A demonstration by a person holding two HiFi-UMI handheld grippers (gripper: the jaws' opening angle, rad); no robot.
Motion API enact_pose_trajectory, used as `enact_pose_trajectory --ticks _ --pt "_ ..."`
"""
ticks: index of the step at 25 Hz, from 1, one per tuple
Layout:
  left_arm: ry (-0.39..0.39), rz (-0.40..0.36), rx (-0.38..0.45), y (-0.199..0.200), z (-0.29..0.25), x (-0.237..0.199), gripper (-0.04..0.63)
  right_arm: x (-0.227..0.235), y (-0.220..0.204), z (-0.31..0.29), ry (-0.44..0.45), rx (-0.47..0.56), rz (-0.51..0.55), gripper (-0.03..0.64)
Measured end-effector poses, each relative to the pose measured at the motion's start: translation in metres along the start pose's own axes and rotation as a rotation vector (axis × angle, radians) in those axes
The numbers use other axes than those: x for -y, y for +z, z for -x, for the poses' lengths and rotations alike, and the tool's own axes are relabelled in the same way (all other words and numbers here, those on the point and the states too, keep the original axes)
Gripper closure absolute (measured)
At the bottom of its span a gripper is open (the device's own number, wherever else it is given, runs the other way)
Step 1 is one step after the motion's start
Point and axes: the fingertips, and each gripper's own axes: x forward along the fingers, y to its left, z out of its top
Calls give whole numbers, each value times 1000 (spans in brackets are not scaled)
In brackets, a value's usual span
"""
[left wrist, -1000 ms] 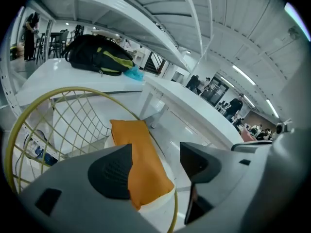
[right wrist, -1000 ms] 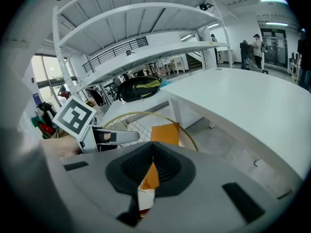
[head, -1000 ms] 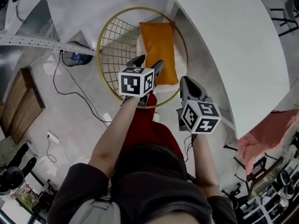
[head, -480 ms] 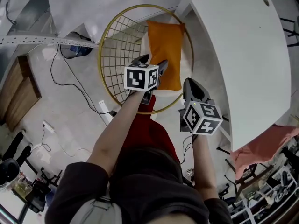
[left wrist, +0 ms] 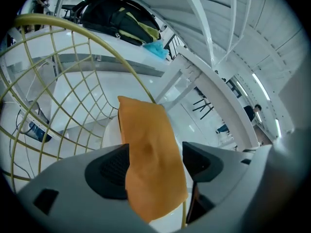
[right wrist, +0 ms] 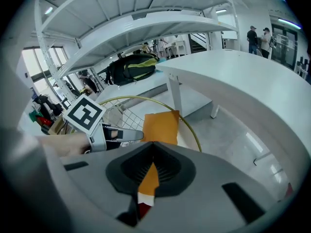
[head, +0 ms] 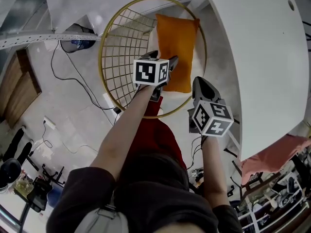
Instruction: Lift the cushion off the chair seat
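Head view: my L gripper [head: 164,58] is over the near end of the orange cushion [head: 177,45], which lies inside the gold ring of the wire chair [head: 101,57], on the side next to the white table [head: 257,57]. My R gripper [head: 200,83] hangs just outside the ring, apart from the cushion, tips drawn to one point. Only this view shows the cables on the floor [head: 73,93] and both forearms at once. L gripper view: the jaws stand wide apart and have just been opening. The cushion's lower end [left wrist: 150,169] shows between them but neither pad presses it, so nothing is held. Seen only here: the cushion leans up against the wire mesh [left wrist: 73,96] over a white seat [left wrist: 111,136]. R gripper view: the jaws are closed to a thin slit with nothing gripped, and a sliver of orange shows through from beyond. It alone shows the L gripper from the side [right wrist: 127,135], spread just before the cushion [right wrist: 160,125], and a black-and-yellow backpack [right wrist: 132,66] on a shelf behind.
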Motion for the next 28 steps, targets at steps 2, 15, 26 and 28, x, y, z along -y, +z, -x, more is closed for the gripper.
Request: enact_pose_trajectory --ticks 2,15,26,28 --pt "-9 -3 -16 -6 3 10 259 1 -3 10 3 -10 3 598" --pt "-82 105 -129 -40 -22 9 216 14 -21 3 -17 -65 -18 598" --pt "-175 139 -188 -49 -51 14 185 23 -25 -9 -33 -97 -32 598" --pt "-194 144 -196 -50 -56 19 183 25 -25 -10 -34 -97 -35 598"
